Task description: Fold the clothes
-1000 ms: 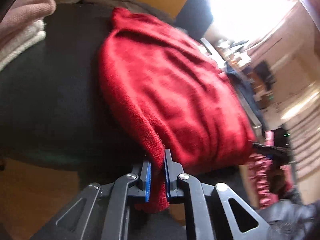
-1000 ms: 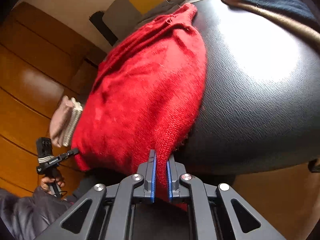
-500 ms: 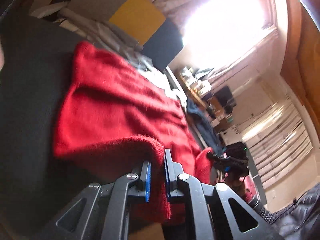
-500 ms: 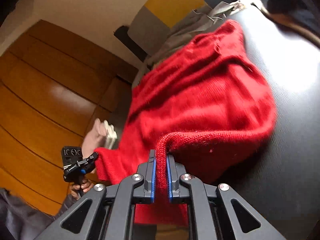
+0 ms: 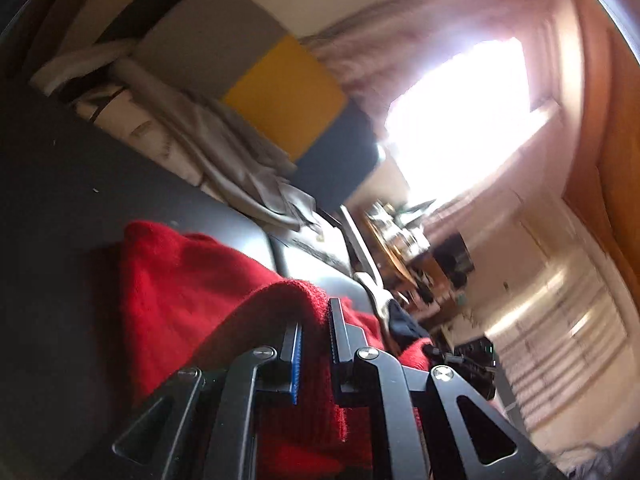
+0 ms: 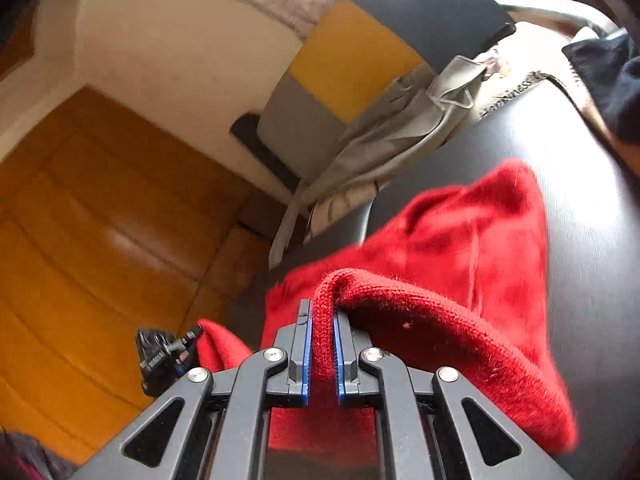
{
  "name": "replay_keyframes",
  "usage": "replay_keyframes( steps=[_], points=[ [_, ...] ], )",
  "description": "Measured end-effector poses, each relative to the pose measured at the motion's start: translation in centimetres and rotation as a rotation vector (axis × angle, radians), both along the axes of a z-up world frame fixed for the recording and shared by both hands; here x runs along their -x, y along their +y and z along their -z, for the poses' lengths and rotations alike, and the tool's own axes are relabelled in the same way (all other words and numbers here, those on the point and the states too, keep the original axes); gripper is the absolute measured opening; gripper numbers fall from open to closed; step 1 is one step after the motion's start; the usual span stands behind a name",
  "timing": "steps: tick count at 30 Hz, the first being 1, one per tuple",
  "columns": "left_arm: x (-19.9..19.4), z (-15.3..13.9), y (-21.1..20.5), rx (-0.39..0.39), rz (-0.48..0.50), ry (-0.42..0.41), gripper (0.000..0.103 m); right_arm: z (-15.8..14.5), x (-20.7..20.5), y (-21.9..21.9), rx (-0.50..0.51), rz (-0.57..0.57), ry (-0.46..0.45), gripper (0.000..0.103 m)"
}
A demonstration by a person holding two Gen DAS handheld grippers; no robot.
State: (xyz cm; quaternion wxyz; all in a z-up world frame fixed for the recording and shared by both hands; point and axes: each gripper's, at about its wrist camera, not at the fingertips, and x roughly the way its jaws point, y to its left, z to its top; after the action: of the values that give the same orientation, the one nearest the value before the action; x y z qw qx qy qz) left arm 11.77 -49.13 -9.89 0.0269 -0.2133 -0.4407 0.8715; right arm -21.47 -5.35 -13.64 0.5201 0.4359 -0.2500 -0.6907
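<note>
Fingers point(image 5: 336, 332) point(image 6: 342, 336) both clamp red sweater point(image 6: 472, 248) hem | grey cloth point(image 6: 400, 136), navy garment point(image 6: 604, 76) beyond, on black table point(image 6: 592, 208)

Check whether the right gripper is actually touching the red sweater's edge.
Touching. The right wrist view shows the right gripper with its blue pads clamped on the ribbed edge of the red sweater.

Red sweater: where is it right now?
In both wrist views the red sweater drapes over the black surface, its near edge pinched by both hand-held grippers.
</note>
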Motion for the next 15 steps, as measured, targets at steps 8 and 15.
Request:
replay_keyframes(
  steps=[8,15],
  points=[
    [2.1,9.5,-2.2,-0.151,-0.046,-0.175,0.009,7.5,4.9,-1.7,-0.141,0.027,-0.143,0.006],
    [-5.1,9.3,2.7,-0.083,-0.004,-0.219,0.009,6.2,-3.0,3.5,-0.154,-0.001,-0.127,0.006]
  ],
)
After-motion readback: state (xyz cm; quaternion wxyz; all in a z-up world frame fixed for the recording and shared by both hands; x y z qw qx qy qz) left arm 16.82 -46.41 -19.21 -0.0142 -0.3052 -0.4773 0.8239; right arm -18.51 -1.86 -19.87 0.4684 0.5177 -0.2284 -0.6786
